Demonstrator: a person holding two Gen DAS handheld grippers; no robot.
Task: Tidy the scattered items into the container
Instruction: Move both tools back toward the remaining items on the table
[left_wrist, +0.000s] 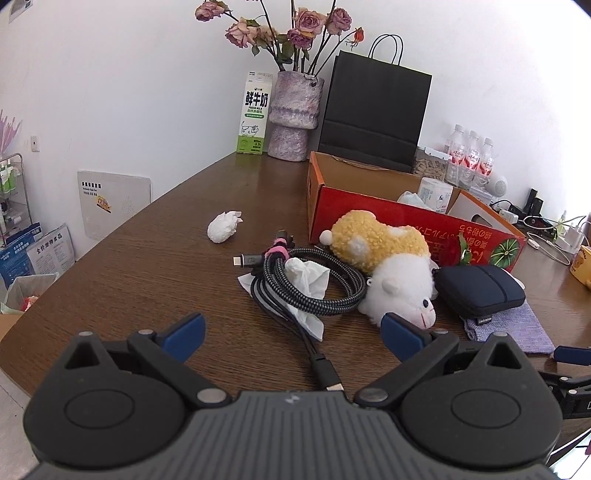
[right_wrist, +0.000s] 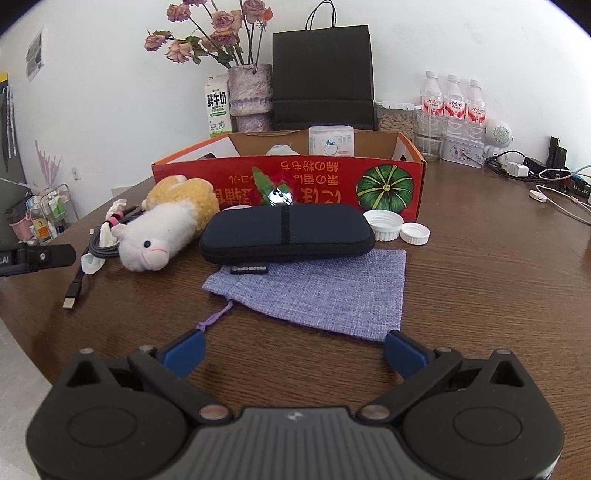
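We hold both grippers low over the wooden table (right_wrist: 480, 280), short of the clutter, each spread wide with nothing between its fingers: left gripper (left_wrist: 293, 334) faces the coiled cable (left_wrist: 310, 284), right gripper (right_wrist: 293, 349) faces the lilac pouch (right_wrist: 317, 291). The red cardboard box (right_wrist: 288, 184) stands behind the items, open at the top, some things already inside. Still outside it: plush toy (right_wrist: 162, 229), dark zip case (right_wrist: 286, 232) lying partly on the pouch, two white caps (right_wrist: 399, 226), crumpled tissue (left_wrist: 223, 229) well apart to the left. For the cable we judge it best to close across the bundled loop, not the loose plug ends (a tissue rests on the coil and may ride along). The pouch is flat and limp; pinching an edge or the drawstring end seems safer than pressing down on its middle. Lift clear of the box wall before releasing.
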